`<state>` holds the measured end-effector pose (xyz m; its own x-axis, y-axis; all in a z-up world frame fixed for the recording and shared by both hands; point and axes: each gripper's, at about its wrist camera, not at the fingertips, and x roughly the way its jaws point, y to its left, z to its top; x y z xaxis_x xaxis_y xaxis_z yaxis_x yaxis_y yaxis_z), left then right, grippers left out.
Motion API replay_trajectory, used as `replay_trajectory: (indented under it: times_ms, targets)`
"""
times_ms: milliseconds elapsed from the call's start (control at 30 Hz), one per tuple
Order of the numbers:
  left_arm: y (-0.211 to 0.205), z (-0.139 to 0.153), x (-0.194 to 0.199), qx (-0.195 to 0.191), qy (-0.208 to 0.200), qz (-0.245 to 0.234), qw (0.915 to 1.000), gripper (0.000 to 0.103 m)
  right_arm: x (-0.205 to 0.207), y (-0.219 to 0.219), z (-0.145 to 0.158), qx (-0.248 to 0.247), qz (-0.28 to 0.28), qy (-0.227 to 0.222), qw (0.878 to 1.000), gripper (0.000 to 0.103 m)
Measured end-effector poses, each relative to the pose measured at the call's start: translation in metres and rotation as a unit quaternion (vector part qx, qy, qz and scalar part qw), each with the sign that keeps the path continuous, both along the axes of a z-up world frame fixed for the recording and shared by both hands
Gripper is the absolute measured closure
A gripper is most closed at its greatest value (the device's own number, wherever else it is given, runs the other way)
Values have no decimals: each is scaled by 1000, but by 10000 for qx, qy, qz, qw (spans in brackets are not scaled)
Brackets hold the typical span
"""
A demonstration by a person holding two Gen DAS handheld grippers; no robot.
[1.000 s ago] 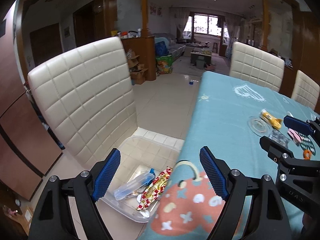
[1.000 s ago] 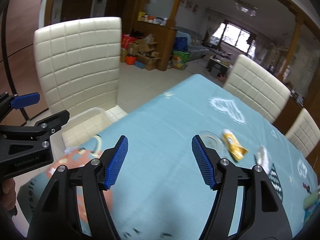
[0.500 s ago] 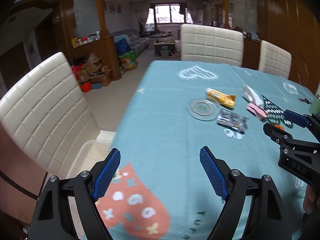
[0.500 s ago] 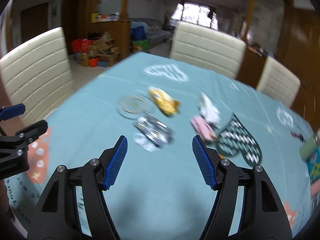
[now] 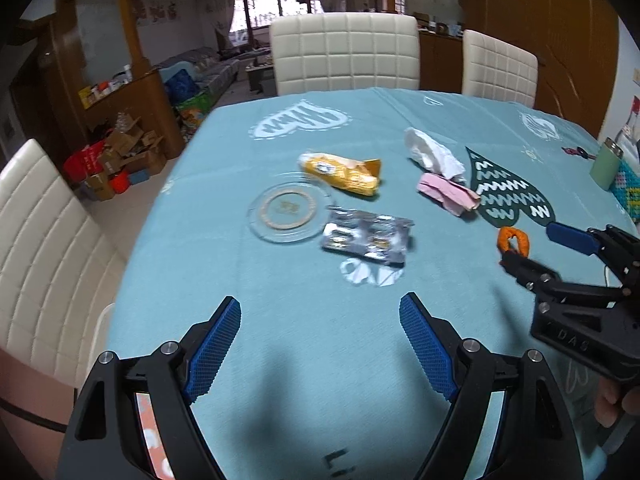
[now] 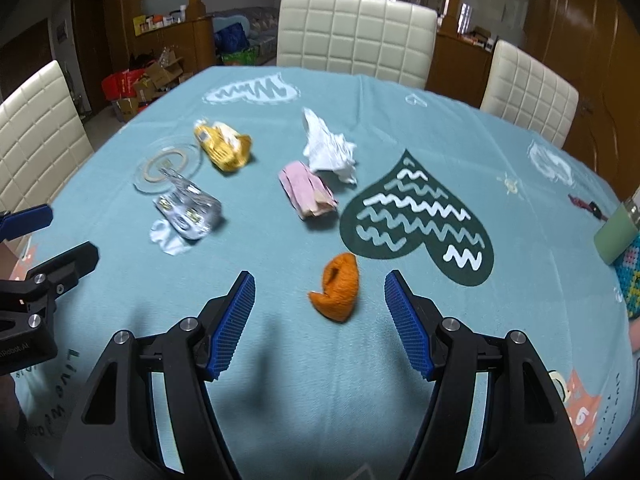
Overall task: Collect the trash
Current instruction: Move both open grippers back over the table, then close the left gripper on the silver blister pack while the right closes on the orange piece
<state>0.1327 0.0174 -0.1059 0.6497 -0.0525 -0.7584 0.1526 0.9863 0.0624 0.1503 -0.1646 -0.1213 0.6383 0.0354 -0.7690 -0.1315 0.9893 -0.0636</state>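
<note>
Trash lies scattered on the blue tablecloth [image 5: 320, 340]: a yellow wrapper [image 5: 344, 173], a silver blister pack [image 5: 366, 236], a clear plastic lid [image 5: 286, 210], a pink paper wad [image 5: 448, 192], a white crumpled tissue [image 5: 430, 152] and an orange peel [image 6: 338, 286]. My left gripper [image 5: 320, 340] hovers open over bare cloth, short of the blister pack. My right gripper [image 6: 320, 316] is open, with the orange peel just ahead, between its fingertips and untouched. In the left wrist view the right gripper [image 5: 544, 246] shows at the right edge beside the peel [image 5: 513, 240].
Cream padded chairs [image 6: 356, 36] stand at the far side and at the left [image 5: 44, 256]. A green cup [image 6: 616, 236] and a crocheted mat sit at the table's right edge. Small keys [image 6: 584, 204] lie near them. Boxes clutter the floor beyond.
Both grippers swung from the table's left end and the floor bin toward the trash in the middle. The orange peel now lies just ahead of the right gripper. Both stayed open.
</note>
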Motion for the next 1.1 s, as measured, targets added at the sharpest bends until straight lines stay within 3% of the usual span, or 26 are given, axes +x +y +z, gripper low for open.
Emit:
replay_trajectory:
  times_ms: [67,233,300,367,433,533,867,1100]
  targets:
    - [-6,-4,10,-111,54,-101,9999,23,5,-3,-5,20,-9,40,10000,27]
    - [-18,-17,39,-199,264,-222,9992,23,18,-12,-16,31,-33,174,9998,27]
    - [-22,-22,48,-183,329,-256,9990,23,23,-14,-19,36,-35,227,9997,33]
    - [-26,-27,55,-231,409,-345,9983,23,29,-16,-23,60,-43,323,9995,51]
    - [-30,-32,58,-252,472,-414,9977,23,33,-19,-26,235,-24,360,9991,64]
    - [-35,-41,64,-148,555,-446,9974,23,34,-18,-25,250,13,326,9992,70]
    - [-33,-47,75,-100,411,-448,9981,17,33,-15,-26,274,64,278,9992,71]
    - [-34,-46,74,-55,283,-450,9986,19,33,-16,-25,291,50,281,9992,71]
